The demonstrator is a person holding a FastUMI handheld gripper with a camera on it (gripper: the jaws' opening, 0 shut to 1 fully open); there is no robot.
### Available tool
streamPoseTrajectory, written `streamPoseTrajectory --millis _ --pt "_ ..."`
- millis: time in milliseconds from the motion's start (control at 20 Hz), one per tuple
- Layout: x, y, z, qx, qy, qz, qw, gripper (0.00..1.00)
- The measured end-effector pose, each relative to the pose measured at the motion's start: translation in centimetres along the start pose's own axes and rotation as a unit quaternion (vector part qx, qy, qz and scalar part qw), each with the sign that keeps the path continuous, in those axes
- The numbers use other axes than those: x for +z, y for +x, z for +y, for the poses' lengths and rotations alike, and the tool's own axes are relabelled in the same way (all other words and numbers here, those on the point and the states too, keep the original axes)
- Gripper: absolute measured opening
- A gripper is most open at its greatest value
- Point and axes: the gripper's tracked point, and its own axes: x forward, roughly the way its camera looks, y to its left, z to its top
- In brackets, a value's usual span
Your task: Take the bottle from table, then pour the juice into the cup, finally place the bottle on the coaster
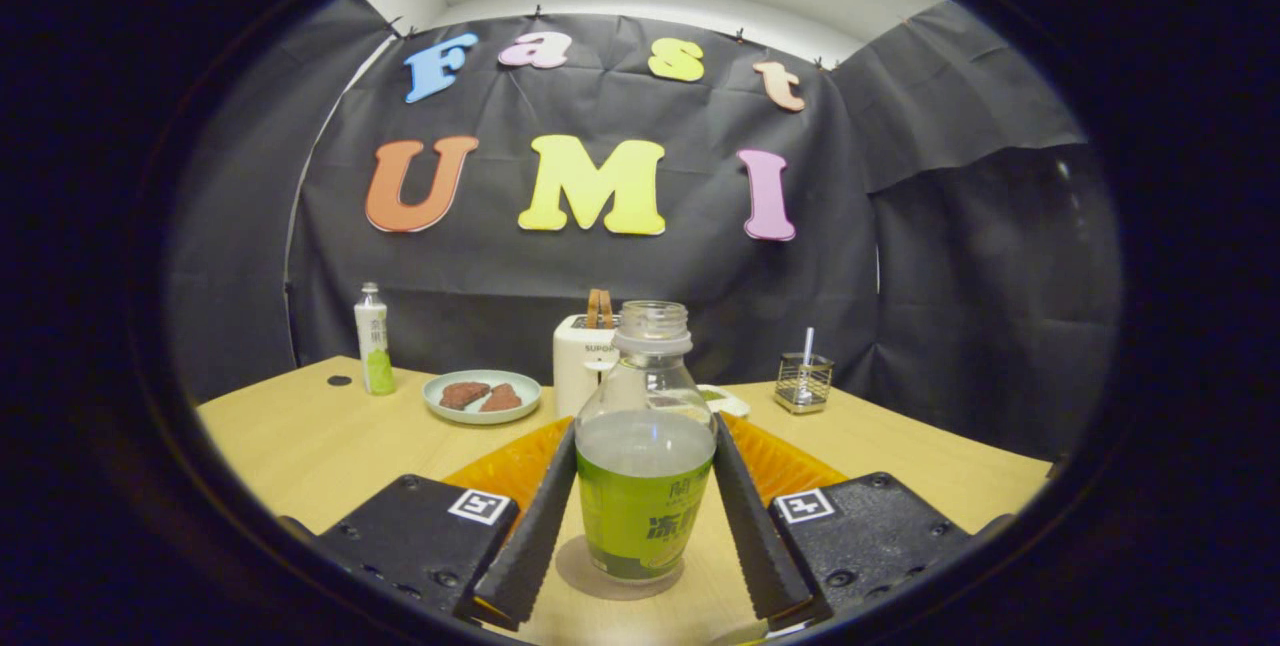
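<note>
The gripper fingers flank the uncapped bottle, apparently touching its sides; firm contact cannot be confirmed. The bottle stands on the table at 12 o'clock between them. Risk: a loose grip lets the bottle slip, spilling juice.

Two bottles, one plate, two bread slices, one toaster.

A staged recording booth dressed as a kitchen corner: black cloth walls hang around a wooden table set with a toaster and a plate of food.
</note>
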Motion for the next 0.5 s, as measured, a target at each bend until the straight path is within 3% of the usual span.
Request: streamPoseTrajectory --millis 500 --pt "-0.8 0.7 0.6 -0.005 -0.001 0.007 1.000 0.85"
